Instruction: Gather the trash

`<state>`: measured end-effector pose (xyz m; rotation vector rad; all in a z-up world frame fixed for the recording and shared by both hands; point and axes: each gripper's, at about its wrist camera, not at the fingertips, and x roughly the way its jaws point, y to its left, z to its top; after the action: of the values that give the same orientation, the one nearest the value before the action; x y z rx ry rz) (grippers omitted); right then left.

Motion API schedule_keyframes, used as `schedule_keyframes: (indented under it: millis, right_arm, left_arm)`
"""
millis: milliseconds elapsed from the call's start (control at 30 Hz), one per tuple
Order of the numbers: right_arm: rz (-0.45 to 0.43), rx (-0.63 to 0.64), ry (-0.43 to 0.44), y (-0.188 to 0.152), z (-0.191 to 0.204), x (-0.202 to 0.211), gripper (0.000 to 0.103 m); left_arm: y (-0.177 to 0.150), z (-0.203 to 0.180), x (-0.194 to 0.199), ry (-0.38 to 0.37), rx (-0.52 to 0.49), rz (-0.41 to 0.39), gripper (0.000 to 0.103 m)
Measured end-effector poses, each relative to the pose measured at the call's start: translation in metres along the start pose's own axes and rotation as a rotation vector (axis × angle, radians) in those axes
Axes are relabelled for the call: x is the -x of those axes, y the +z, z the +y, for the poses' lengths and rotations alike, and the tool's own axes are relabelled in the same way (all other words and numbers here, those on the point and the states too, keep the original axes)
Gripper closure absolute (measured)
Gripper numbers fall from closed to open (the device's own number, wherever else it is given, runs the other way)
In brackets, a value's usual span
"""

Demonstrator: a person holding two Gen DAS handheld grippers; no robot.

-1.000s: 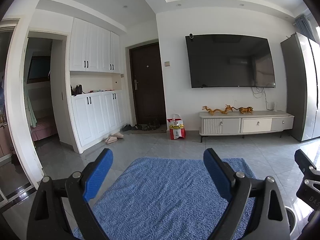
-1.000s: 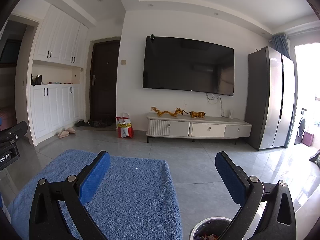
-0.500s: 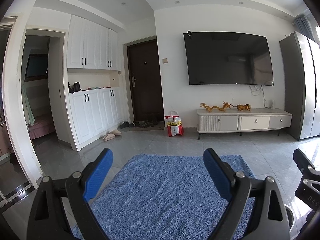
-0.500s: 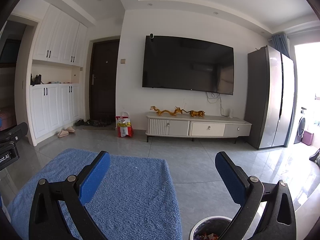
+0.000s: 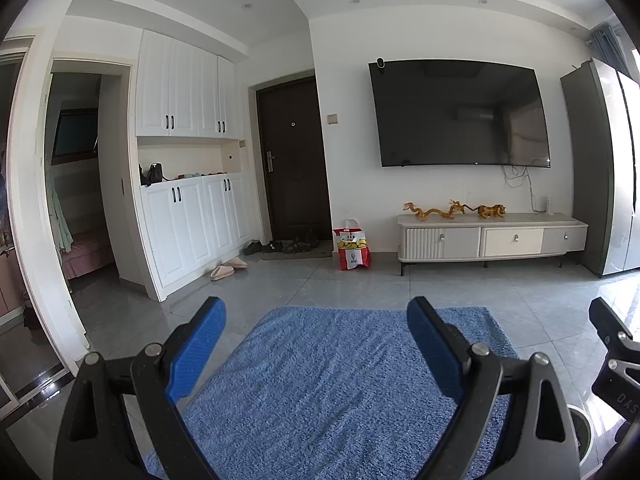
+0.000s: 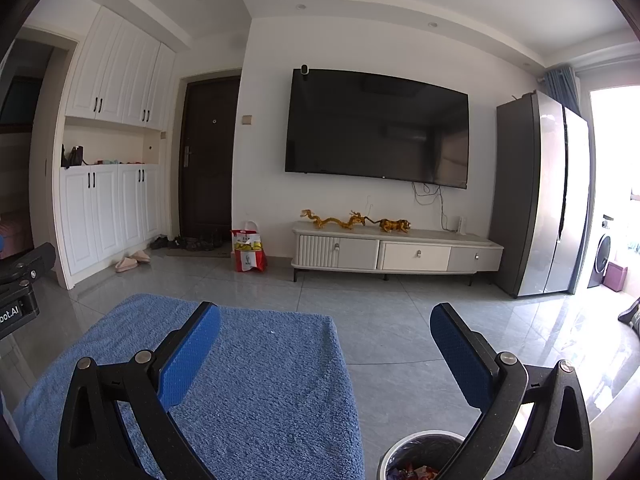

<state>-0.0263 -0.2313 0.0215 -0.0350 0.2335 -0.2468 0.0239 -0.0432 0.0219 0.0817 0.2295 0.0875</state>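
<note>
My left gripper [image 5: 316, 344] is open and empty, held above a blue mat [image 5: 328, 380]. My right gripper [image 6: 326, 350] is open and empty, over the mat's right edge [image 6: 256, 380]. A round trash bin [image 6: 420, 456] with a dark liner and colourful wrappers inside sits on the floor below the right gripper; its rim shows in the left wrist view [image 5: 580, 432]. No loose trash shows on the mat. A red and yellow bag [image 5: 352, 250] stands by the far wall; it also shows in the right wrist view [image 6: 249, 252].
A TV cabinet [image 5: 492, 238] with golden figurines stands under a wall TV [image 5: 460, 114]. A tall fridge [image 6: 544, 196] is at the right. White cupboards [image 5: 192, 184], a dark door [image 5: 294, 160], shoes and slippers [image 5: 228, 268] are at the left. Grey tile floor [image 6: 400, 320] surrounds the mat.
The left wrist view has tilted slightly down, so the room sits higher in frame. The right view is nearly unchanged. Both grippers stay open.
</note>
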Motion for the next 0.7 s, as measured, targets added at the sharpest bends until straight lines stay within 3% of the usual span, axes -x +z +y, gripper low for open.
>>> schedule_keyframes:
  millis: [700]
  right_arm:
    - [0.006,0.001,-0.003,-0.0029,-0.0002,-0.0012,0.000]
  left_arm:
    - [-0.0032,0.0024,-0.0031,-0.005,0.011,0.010,0.011]
